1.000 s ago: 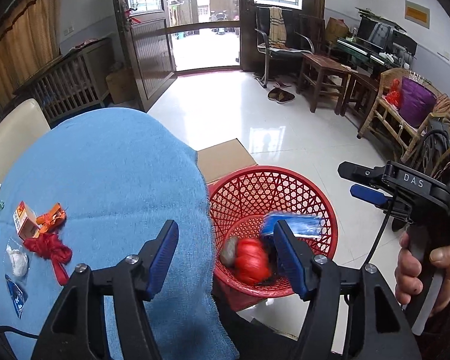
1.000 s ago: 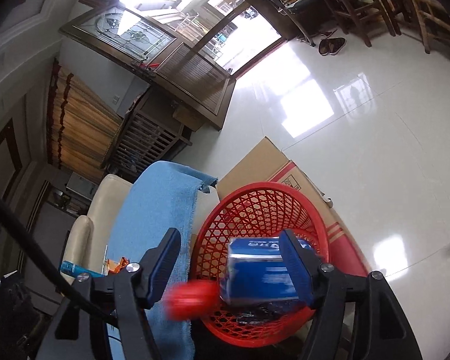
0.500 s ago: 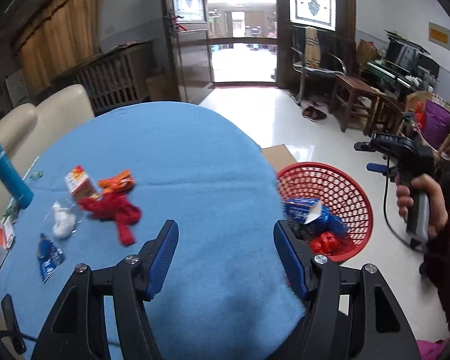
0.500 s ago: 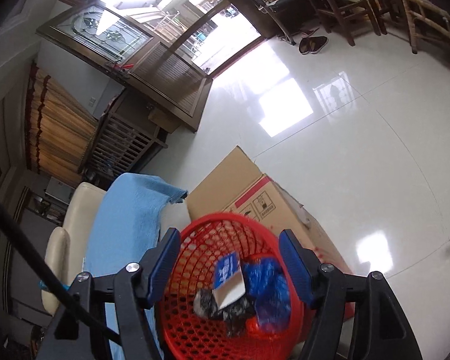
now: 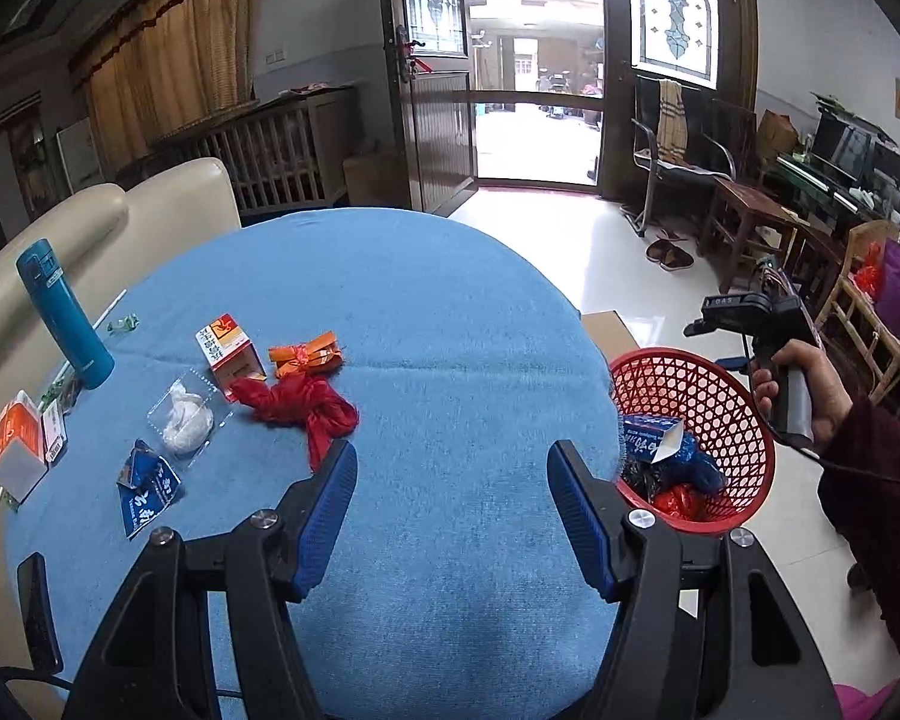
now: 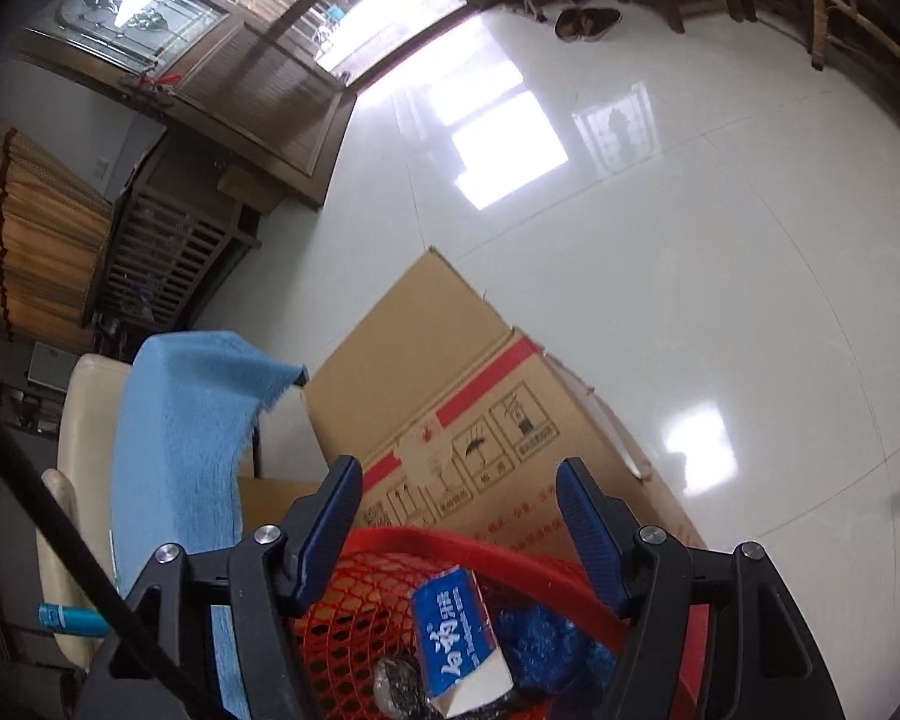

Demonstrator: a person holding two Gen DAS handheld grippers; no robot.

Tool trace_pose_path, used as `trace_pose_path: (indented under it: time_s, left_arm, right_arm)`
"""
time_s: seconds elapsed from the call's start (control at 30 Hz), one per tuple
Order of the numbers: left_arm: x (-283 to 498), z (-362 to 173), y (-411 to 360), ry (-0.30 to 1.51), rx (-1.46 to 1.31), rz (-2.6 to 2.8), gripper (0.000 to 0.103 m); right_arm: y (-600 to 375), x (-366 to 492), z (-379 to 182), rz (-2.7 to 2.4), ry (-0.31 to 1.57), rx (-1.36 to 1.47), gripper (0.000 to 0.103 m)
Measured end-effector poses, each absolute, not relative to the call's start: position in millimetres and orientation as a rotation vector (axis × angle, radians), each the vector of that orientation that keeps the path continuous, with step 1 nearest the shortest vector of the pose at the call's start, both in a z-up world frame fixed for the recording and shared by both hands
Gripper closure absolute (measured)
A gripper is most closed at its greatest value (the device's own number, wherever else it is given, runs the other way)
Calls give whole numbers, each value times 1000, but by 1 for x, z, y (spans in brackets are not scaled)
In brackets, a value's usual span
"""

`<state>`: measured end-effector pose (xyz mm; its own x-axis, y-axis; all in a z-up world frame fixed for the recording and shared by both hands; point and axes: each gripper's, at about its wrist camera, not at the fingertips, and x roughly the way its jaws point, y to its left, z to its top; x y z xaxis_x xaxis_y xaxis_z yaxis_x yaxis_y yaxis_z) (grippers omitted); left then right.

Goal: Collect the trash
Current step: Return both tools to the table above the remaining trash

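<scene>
My left gripper [image 5: 452, 483] is open and empty above the blue-clothed round table [image 5: 426, 324]. Trash lies on the table's left side: a red bag [image 5: 306, 411], an orange wrapper [image 5: 306, 354], a small orange-white box [image 5: 229, 348], a clear packet with white stuff [image 5: 181, 420] and a blue sachet [image 5: 147, 495]. The red mesh basket [image 5: 690, 384] stands right of the table and holds a blue carton [image 6: 459, 630], blue wrap and red trash. My right gripper [image 6: 459, 507] is open and empty above the basket's far rim [image 6: 510, 552]; it also shows in the left wrist view [image 5: 750, 312].
A teal flask [image 5: 63, 315], an orange carton [image 5: 15, 450], straws and a dark phone [image 5: 39, 612] sit at the table's left edge. A cardboard box [image 6: 450, 378] lies behind the basket. Cream sofa, chairs and wooden furniture ring the glossy white floor.
The blue carton and red trash dropped from the grippers into the basket. My left gripper swung left over the table. My right gripper rose and tilted away from the basket.
</scene>
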<state>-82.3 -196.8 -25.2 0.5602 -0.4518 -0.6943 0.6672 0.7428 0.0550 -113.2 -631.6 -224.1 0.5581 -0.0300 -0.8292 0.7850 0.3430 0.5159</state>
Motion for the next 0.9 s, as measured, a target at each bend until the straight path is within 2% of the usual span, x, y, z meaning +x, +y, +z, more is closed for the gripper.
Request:
trace_pose_path:
  time_s: [0.2,0.37,0.57,0.73,0.9]
  left_arm:
    - [-71,-22,-161,714,288,-599,36]
    - [-53,-24,-101,731,221,-472,36]
    - [-26,-37,-19,771,112,-302,36]
    - [-3,-49,18,786,75,-226,35]
    - [26,-63,16,820,114,-282,32]
  right_arm:
    - [-609,-128,-222,-583,878,1067,33]
    - [-592,-146,-218,-604,898,1016,33]
    - [-577,-156,-159,-724,783,839,33]
    - [-521,-106,-92,-500,712,679,33]
    - [-431,-30,-81,-168,785,593,34]
